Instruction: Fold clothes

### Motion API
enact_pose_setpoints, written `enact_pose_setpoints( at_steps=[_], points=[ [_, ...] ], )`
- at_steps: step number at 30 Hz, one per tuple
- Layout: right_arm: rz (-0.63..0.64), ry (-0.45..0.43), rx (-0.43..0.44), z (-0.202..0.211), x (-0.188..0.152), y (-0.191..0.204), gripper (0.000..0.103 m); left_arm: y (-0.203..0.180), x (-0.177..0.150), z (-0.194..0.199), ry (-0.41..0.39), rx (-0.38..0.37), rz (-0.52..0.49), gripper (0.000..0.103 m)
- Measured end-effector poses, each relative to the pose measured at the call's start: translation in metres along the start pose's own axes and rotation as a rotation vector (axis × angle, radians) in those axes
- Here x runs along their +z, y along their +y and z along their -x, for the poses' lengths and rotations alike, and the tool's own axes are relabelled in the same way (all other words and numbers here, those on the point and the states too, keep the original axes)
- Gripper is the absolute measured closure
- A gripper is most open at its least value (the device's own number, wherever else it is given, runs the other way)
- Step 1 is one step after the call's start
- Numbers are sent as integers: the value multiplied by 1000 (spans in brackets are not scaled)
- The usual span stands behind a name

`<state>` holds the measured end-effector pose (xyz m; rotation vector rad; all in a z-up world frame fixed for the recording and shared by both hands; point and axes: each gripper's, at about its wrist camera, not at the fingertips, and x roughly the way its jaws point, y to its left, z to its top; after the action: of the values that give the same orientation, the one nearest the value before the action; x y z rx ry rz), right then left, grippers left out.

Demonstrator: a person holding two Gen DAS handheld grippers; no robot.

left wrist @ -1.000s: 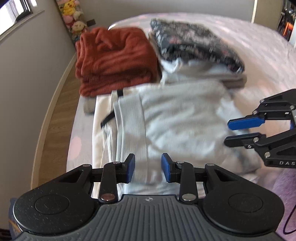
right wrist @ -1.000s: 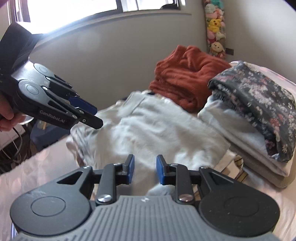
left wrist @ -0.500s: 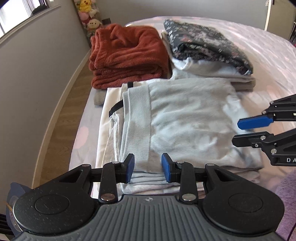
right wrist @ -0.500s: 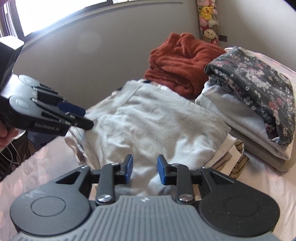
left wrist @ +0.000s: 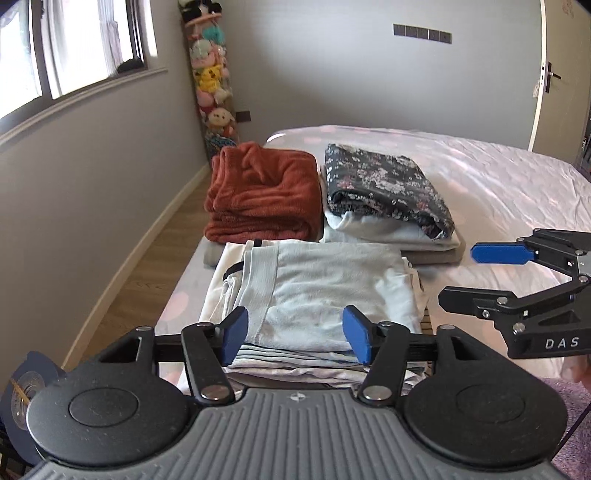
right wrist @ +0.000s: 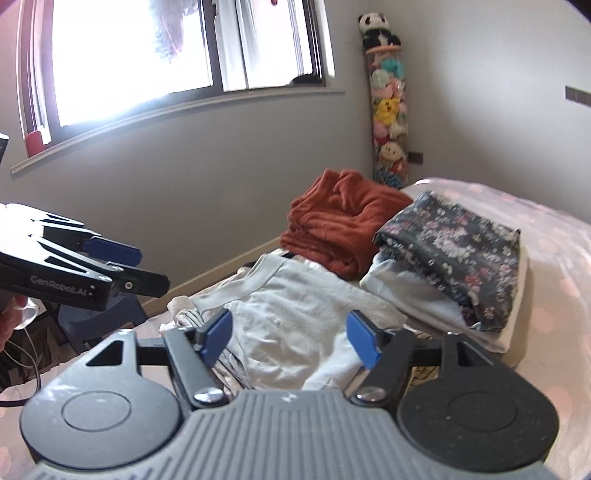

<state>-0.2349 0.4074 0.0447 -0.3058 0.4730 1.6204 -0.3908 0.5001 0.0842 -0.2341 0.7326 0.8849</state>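
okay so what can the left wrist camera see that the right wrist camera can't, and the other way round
Only the left wrist view: the door and wood floor. Only the right wrist view: the panda toy and a red object on the windowsill. Both: the rust blanket, floral garment, pale folded top, and both tongs, opening with nothing between them.

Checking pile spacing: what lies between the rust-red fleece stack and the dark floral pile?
Nothing: a narrow bare gap separates rust-red fleece stack from dark floral pile, left wrist view.

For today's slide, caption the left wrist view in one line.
Folded pale garment on the bed, rust and floral piles behind.
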Motion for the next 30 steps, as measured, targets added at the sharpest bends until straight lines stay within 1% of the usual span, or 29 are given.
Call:
enact_pose_setpoints(
  at_steps=[2, 3, 6, 8, 10, 12, 14, 16, 19, 23, 26, 30],
  points=[
    [1, -25, -26, 10, -6, 1, 20, -7, -2, 11, -21, 22, -8, 44],
    [2, -38, -39, 15, -9, 1, 20, -11, -5, 17, -36, 40, -12, 42],
    [0, -62, -74, 28, -18, 2, 16, -25, -14, 31, -89, 101, -17, 30],
    [-5, -57, -91, 33, -26, 3, 16, -34, -22, 39, -122, 131, -9, 30],
    [-15, -51, -107, 38, -34, 5, 15, -42, -32, 45, -140, 163, 39, 30],
    [-26, -48, -120, 44, -43, 7, 12, -50, -43, 49, -157, 197, 98, 30],
    [-22, -46, -130, 49, -54, 11, 11, -61, -56, 52, -172, 229, 159, 30],
    [-19, -39, -151, 52, -62, 13, 7, -74, -70, 51, -177, 265, 226, 30],
    [-33, -55, -177, 60, -72, 11, 7, -93, -88, 46, -184, 296, 327, 30],
    [-40, -70, -211, 66, -78, 7, 7, -116, -108, 38, -188, 335, 347, 30],
    [-52, -92, -216, 72, -83, 3, 6, -119, -119, 32, -164, 337, 379, 30],
    [-57, -110, -223, 74, -89, 2, 4, -126, -131, 27, -149, 351, 383, 30]
  ],
)
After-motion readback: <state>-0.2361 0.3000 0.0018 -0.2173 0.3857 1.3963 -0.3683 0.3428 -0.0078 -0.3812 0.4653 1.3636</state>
